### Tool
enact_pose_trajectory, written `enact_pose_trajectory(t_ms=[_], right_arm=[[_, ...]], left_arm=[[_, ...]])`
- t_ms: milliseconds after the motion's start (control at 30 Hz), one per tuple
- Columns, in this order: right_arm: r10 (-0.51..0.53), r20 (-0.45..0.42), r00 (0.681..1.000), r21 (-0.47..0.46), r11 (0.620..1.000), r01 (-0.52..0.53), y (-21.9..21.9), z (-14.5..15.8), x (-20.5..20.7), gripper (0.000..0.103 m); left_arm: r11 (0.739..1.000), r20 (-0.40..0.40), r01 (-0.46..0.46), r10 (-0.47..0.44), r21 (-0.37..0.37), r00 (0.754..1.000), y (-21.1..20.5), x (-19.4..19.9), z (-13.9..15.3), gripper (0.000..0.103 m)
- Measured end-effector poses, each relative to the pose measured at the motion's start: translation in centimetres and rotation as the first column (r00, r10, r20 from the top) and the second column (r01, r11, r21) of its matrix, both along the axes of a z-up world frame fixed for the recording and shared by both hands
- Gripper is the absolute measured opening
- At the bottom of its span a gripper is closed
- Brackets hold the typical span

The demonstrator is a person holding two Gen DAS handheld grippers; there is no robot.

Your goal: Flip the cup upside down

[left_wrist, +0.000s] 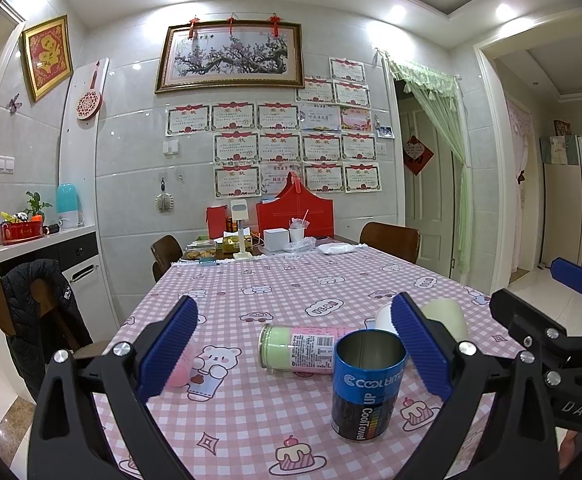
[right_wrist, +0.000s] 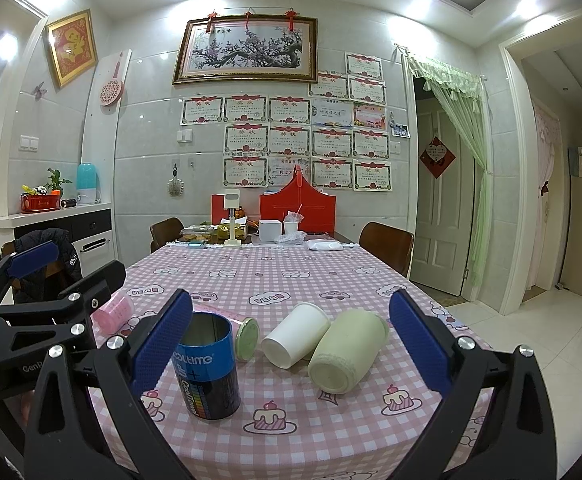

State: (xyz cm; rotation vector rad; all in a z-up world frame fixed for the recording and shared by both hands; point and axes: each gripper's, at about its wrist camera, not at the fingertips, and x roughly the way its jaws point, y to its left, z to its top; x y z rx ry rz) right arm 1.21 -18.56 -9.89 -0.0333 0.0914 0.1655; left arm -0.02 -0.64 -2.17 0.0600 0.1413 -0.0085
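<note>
Across the table (right_wrist: 331,276), under its pink checked cloth, I see five containers grouped near the front edge. Both my grippers hang above that edge with jaws spread wide and nothing between them: the left gripper (left_wrist: 295,350) faces the tin and bottle, the right gripper (right_wrist: 291,344) faces the two pale cups. Biggest of the group is the blue tin (left_wrist: 365,386), standing upright with its open mouth up, printing inverted. Just behind it the bottle (left_wrist: 295,350) lies on its side, green cap toward my left. Right of the tin, the cream cup (right_wrist: 347,352) lies tipped over, base toward me, touching the white paper cup (right_wrist: 297,334), which also lies on its side. Well off to the left, a small pink cup (right_wrist: 113,314) lies on the cloth, partly hidden behind the left gripper's frame.
</note>
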Motion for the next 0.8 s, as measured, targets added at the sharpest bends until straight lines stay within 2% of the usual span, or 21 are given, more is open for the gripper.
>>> enact_pose_trajectory(t_ms=[800], right_arm=[[0.0, -0.002, 1.0, 0.0, 1.0, 0.0, 0.05, 0.03, 0.02, 0.095]], left_arm=[[1.0, -0.007, -0.004, 0.004, -0.004, 1.0, 0.17, 0.13, -0.06, 0.096]])
